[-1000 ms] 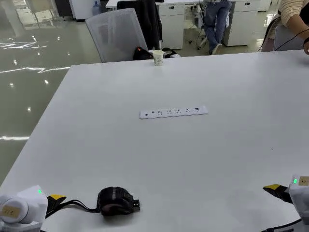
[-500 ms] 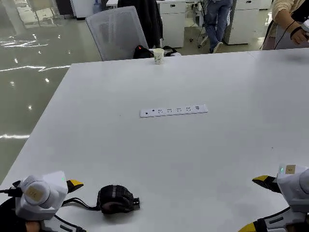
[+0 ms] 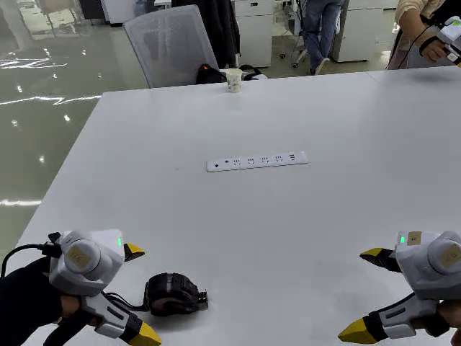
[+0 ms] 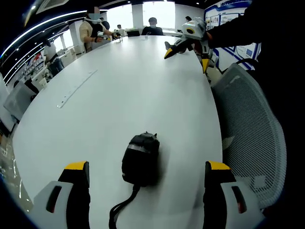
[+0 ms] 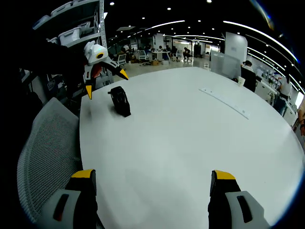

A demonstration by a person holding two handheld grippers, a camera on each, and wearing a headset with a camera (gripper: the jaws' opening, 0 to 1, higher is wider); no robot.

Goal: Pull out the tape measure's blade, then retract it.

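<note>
tape measure [image 3: 173,293] rests on table [image 3: 288,216] just before left gripper's [image 3: 140,293] parted jaws.

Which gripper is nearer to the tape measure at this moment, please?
Left. The left gripper is just beside the tape measure, jaws open toward it. The right gripper is far off on the tape measure's other side, not touching it.

Wears a black sleeve [image 3: 25,299] at the near left corner of the table [image 3: 288,216]. Carries white, rounded housings on the left gripper [image 3: 140,293] and right gripper [image 3: 361,293], with pale grey jaws ending in yellow tips [image 3: 148,334] over black. Bears a small green light [image 3: 119,241] and a round tan sticker [image 3: 75,254] on each housing. Trails a thin black cable [image 3: 21,250] off the left housing, toward the table's left edge.
</note>
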